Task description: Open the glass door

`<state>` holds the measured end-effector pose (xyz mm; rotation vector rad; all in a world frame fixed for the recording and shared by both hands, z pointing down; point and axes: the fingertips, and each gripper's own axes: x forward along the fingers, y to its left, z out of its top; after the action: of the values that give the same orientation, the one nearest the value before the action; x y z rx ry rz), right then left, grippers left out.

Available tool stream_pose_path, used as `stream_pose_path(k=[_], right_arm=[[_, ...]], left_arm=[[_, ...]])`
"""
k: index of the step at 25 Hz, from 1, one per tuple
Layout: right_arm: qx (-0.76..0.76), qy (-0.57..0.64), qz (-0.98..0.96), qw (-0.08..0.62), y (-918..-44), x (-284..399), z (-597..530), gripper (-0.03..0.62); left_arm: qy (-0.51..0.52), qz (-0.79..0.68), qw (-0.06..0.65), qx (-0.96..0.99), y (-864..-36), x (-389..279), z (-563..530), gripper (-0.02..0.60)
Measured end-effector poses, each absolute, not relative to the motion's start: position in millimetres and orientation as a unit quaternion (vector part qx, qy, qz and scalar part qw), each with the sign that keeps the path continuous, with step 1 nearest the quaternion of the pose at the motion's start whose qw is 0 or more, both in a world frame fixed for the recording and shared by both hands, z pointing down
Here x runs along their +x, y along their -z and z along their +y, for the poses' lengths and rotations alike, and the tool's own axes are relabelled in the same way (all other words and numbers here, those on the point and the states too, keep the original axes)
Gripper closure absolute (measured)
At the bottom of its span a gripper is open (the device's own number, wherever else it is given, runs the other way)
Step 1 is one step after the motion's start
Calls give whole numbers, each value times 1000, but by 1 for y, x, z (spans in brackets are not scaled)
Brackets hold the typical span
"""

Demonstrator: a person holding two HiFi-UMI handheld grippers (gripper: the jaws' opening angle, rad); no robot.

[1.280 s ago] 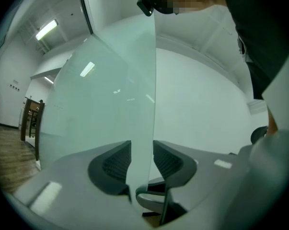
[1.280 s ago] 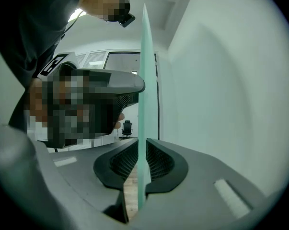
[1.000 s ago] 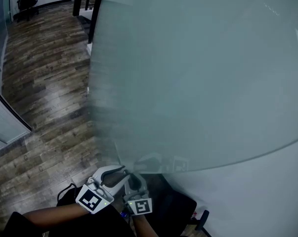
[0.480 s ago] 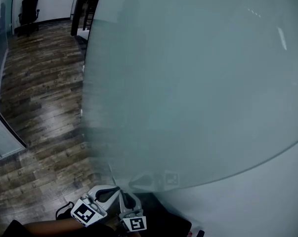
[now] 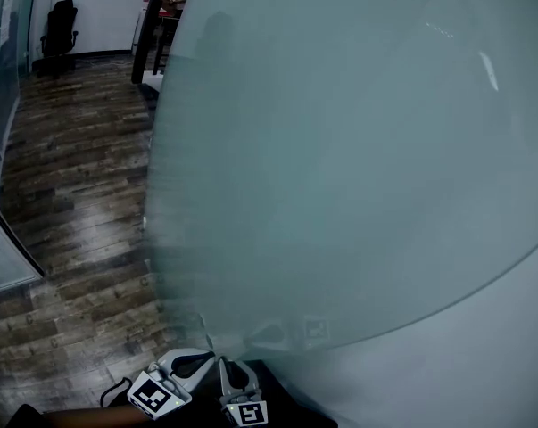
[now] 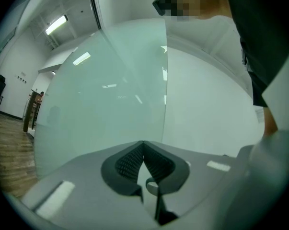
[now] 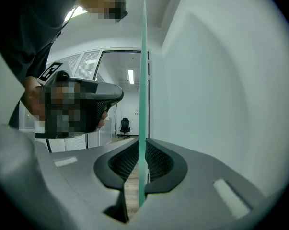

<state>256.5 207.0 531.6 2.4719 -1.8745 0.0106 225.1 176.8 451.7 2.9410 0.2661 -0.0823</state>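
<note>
Glass door [image 5: 340,150]: is hanging seemingly part-open beside the white wall [image 5: 483,364], its free edge being gripped by the right gripper [image 7: 140,150] jaws, left gripper [image 6: 143,145] jaws sitting pinched together, empty; remaining swing undecidable.

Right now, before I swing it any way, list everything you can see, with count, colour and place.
glass door: one, frosted pale green, fills the middle and right of the head view
floor: one, dark brown wood planks, left of the door
office chair: one, black, far end of the floor, upper left
wall: one, white, lower right, past the door
ceiling light: one, white, lit, in the room seen past the door's edge
left gripper: one, grey, low in the head view beside the right one, jaws shut with nothing between them
right gripper: one, grey, jaws closed on the door's green edge
</note>
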Motion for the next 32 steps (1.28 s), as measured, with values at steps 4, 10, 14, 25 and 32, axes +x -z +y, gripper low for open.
stream_pose_path(k=[4,10,14,25,32], right_arm=[[792,-12,-611,19,-531,266,212,551],[775,-27,-630,31,-533,277,218,551],[769,-30,-639,13,-523,286,219,549],[752,-16,-659,27,-525,318,219,548],[756,-36,-653,35,-541,351,221,549]], left_arm=[[22,69,85,994,-453,232,175,581],[31,47,91,994,-449,251,186,581],[37,28,95,994,-446,264,188,581],[42,-5,63,997,-453,287,181,581],[38,-25,45,998,-465,312,185,581]])
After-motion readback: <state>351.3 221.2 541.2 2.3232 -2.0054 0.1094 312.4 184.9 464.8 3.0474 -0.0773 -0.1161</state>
